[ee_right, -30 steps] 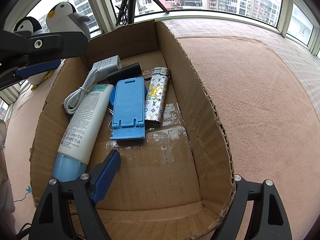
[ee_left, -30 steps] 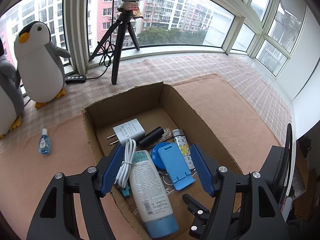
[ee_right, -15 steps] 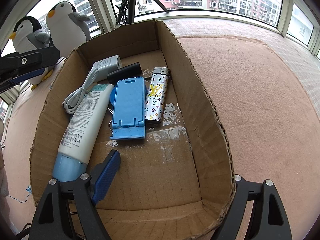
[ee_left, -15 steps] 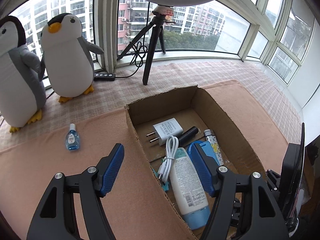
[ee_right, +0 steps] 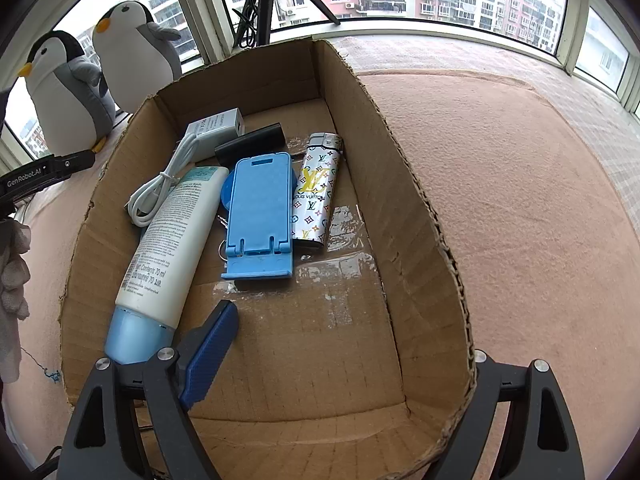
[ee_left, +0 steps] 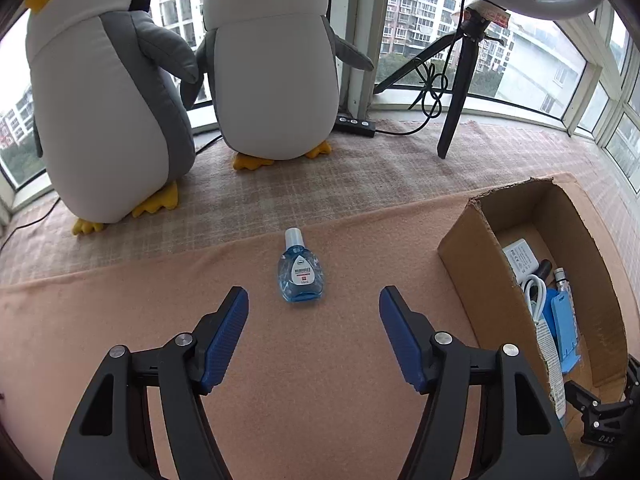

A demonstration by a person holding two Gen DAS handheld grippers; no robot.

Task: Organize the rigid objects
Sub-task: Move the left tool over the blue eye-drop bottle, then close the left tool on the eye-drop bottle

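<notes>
target: small blue dropper bottle [ee_left: 300, 274], lying flat on pink bench cloth [ee_left: 120, 320], left of cardboard box [ee_left: 476, 248]
left gripper [ee_left: 314, 316]: jaws wide apart, empty, just short of bottle
right gripper [ee_right: 348, 360]: spread across box wall, holding nothing
handling: likely light, hard, slick plastic; pinch the flat body across its sides, not the cap

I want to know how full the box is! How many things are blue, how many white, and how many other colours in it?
Blue: 2, the phone stand and a round thing mostly hidden under it.
White: 3, the lotion tube, the cable and the charger plug.
Black: 1, a small bar.
Patterned silver: 1, the lighter.
Total: 7 that I can see in the box.
</notes>
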